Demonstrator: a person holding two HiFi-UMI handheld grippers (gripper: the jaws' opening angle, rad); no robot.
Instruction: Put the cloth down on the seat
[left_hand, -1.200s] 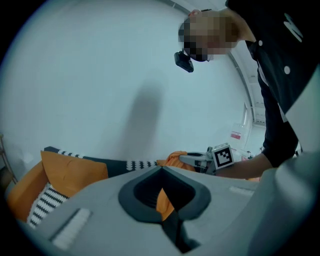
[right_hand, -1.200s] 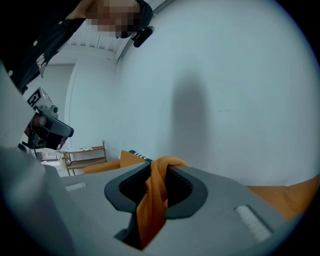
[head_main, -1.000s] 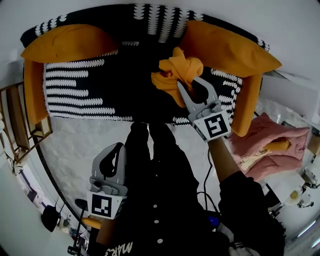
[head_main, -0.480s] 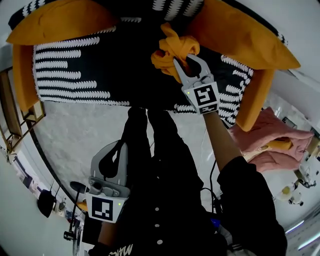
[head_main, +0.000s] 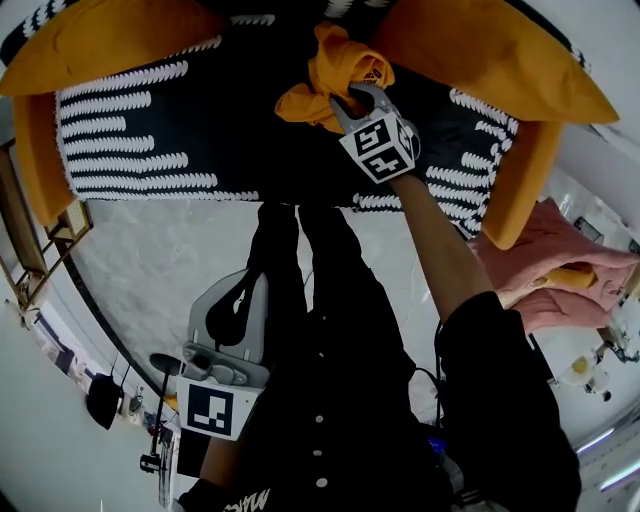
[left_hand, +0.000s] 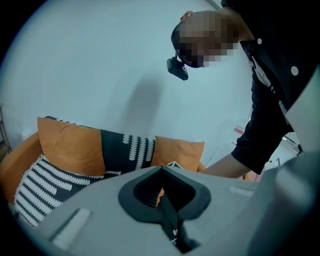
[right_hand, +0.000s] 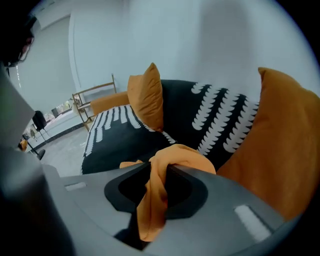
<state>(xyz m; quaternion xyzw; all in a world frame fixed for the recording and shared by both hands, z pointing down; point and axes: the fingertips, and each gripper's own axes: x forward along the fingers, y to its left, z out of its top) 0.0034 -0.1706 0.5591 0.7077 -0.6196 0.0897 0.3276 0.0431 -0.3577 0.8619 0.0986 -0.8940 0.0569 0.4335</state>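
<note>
The orange cloth (head_main: 335, 72) is bunched over the black seat with white stripes (head_main: 190, 120), near its back. My right gripper (head_main: 352, 98) is shut on the cloth and points down at the sofa. In the right gripper view a fold of the cloth (right_hand: 172, 157) is pinched between the jaws of the right gripper (right_hand: 157, 170) and hangs down from them. I cannot tell whether the cloth touches the seat. My left gripper (head_main: 248, 288) hangs low beside the person's dark clothing, away from the sofa, shut with nothing in it. The left gripper (left_hand: 161, 170) faces the sofa from a distance.
Two orange cushions (head_main: 110, 35) (head_main: 490, 55) lean at the sofa's back corners, and orange armrests (head_main: 35, 160) bound each side. A pink pile of fabric (head_main: 560, 280) lies on the floor to the right. A wooden rack (head_main: 35, 255) stands left of the sofa.
My right gripper has sunk toward the seat with the cloth in it and tipped more steeply down. The left gripper has dropped a little.
</note>
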